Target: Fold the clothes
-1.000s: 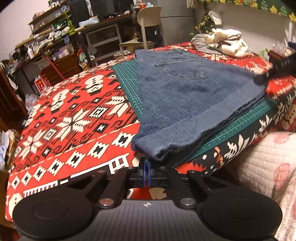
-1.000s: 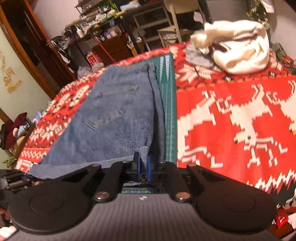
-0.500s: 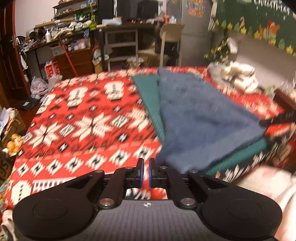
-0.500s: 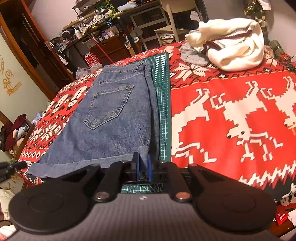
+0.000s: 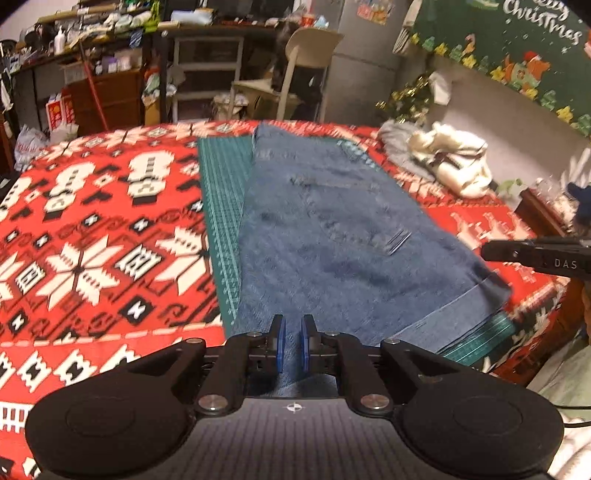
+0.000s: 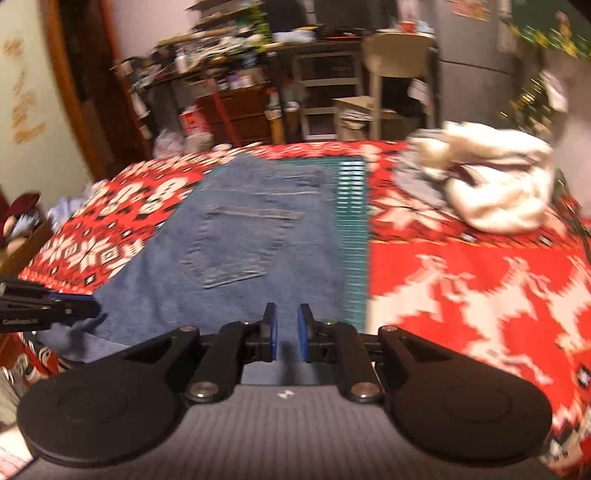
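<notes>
Denim shorts (image 5: 332, 236) flat on mat (image 5: 221, 206) | left gripper (image 5: 291, 347), right gripper (image 6: 284, 332) now released, narrowly apart | fold set down

Background from my feed: red patterned blanket (image 5: 92, 236) covers the table, white snowflake and figure motifs. Green cutting mat (image 5: 221, 206) lies on it, grid lines visible. Far right corner — a heap of white fabric (image 5: 454, 166) with a grey piece (image 5: 397, 142) tucked beside it, touching. Behind the table: beige chair (image 5: 303, 70), cluttered shelves (image 5: 92, 33), wooden drawer unit (image 5: 107, 99), a red-handled stick (image 5: 94, 94) leaning by it. Green Christmas banner (image 5: 517, 48) on the right wall, tinsel (image 5: 410, 98) below it. Right wrist view is motion-blurred — details there soft.
</notes>
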Action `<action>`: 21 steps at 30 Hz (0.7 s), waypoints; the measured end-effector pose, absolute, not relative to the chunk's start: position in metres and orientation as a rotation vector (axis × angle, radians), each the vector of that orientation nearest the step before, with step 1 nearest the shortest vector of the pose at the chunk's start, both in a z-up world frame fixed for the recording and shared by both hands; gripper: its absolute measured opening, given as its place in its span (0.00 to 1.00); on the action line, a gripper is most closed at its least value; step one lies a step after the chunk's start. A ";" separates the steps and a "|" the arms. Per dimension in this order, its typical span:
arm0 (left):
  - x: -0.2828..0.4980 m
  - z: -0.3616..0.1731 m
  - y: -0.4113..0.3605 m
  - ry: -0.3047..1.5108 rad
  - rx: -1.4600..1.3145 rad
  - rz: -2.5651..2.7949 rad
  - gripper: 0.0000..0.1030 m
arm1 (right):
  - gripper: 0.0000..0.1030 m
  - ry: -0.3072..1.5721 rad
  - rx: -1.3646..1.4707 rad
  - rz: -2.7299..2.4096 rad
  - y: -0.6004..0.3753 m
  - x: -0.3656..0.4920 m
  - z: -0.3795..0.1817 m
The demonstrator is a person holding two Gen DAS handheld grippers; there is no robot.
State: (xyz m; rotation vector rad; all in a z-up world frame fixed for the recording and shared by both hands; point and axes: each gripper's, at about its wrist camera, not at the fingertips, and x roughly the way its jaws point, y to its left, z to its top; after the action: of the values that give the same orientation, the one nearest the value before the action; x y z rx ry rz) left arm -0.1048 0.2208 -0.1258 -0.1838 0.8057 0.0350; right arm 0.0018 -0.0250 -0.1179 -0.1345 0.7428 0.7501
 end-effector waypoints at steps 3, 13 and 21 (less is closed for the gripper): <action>-0.107 -0.134 0.225 0.827 -0.204 0.053 0.08 | 0.19 0.699 -0.209 0.772 -0.001 -0.003 -0.128; -0.105 -0.138 0.229 0.863 -0.230 0.075 0.08 | 0.31 0.724 -0.252 0.755 0.008 -0.002 -0.162; -0.101 -0.137 0.229 0.888 -0.243 0.088 0.08 | 0.87 0.744 -0.297 0.650 0.040 -0.039 -0.167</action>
State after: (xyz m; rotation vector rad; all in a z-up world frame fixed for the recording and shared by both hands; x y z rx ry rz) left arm -0.1007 0.2288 -0.1374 -0.2430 0.8877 0.0878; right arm -0.0391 0.0405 -0.1671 -0.2968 0.7444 0.6500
